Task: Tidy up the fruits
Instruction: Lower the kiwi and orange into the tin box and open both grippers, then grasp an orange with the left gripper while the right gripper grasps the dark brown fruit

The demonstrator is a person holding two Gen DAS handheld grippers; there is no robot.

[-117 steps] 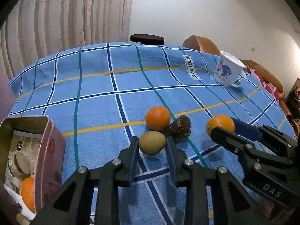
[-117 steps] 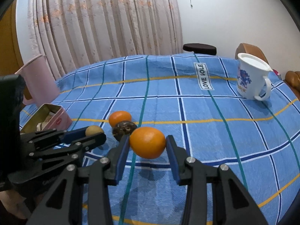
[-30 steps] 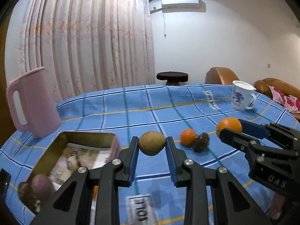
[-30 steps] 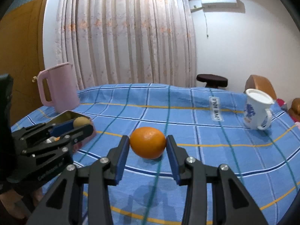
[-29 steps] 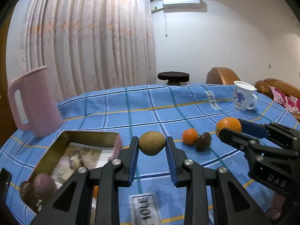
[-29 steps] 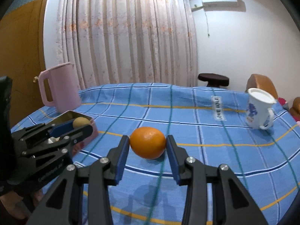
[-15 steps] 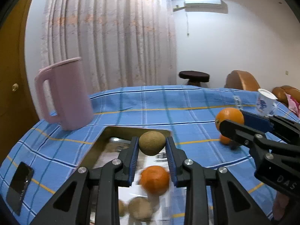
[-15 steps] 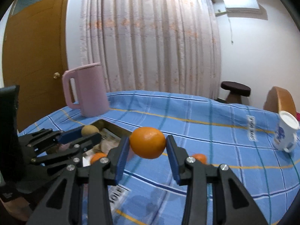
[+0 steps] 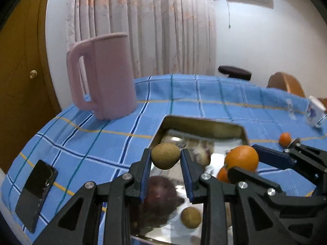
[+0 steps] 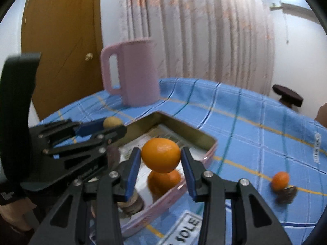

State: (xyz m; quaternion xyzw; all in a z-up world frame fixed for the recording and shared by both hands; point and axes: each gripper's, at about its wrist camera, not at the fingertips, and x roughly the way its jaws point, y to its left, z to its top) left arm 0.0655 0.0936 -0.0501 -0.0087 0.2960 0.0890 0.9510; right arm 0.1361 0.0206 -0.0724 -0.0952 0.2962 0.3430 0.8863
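Observation:
My left gripper (image 9: pixel 166 161) is shut on a brown kiwi (image 9: pixel 165 158) and holds it above the near left part of an open metal tin (image 9: pixel 201 122). My right gripper (image 10: pixel 161 162) is shut on a large orange (image 10: pixel 161 154), held over the tin (image 10: pixel 206 140); it also shows in the left wrist view (image 9: pixel 241 158). Inside the tin lie another orange (image 10: pixel 163 180), a dark purple fruit (image 9: pixel 161 194) and a small kiwi (image 9: pixel 190 217). A small orange (image 10: pixel 280 180) and a dark fruit (image 10: pixel 286 196) rest on the blue checked cloth to the right.
A tall pink jug (image 9: pixel 104 75) stands behind the tin on the left. A black phone (image 9: pixel 36 194) lies near the table's left edge. A white mug (image 9: pixel 314 111) stands far right. A dark stool (image 10: pixel 288 97) and a wooden door (image 10: pixel 59 40) are beyond the table.
Both grippers have swung left and come over the tin with their fruits still held. The jug and tin are now closer; the small orange and dark fruit have fallen away to the right.

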